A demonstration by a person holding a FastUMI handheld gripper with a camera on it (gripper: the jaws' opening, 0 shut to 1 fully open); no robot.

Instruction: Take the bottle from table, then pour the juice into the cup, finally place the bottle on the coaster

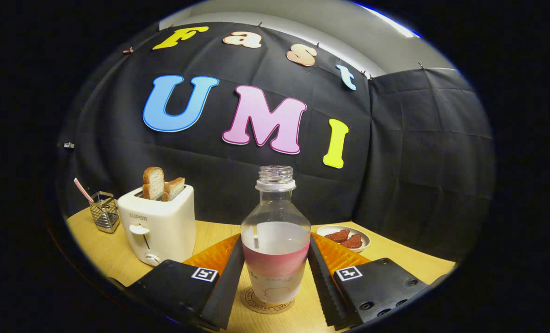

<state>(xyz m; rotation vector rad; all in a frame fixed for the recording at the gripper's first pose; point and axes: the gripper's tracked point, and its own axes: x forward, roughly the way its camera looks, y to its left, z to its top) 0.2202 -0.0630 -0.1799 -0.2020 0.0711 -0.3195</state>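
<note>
Nearest in the gripper view, the gripper (275, 277) is seen with its two fingers (226, 282) set either side of the bottle (275, 240), the ribbed pads lying against or just beside the pink label band. Whether both pads actually press on the plastic cannot be told. The bottle is stood upright between the fingers, its long axis vertical, its cap off and clear liquid filling roughly the lower half. Its base is set on the round coaster (266, 303), which lies on the wooden table (113, 259) between the fingertips.

The placing step is judged to be at or near its end. The relation that matters is the bottle dead centre between the fingers: a straight spreading and a pull back along the fingers' line would be needed to leave it standing.

Beyond the fingers, a white toaster (158, 226) holding bread slices (162, 184), a wire holder (104, 212), and a small plate (346, 236) of reddish food are seen on the table. No cup can be made out.
</note>
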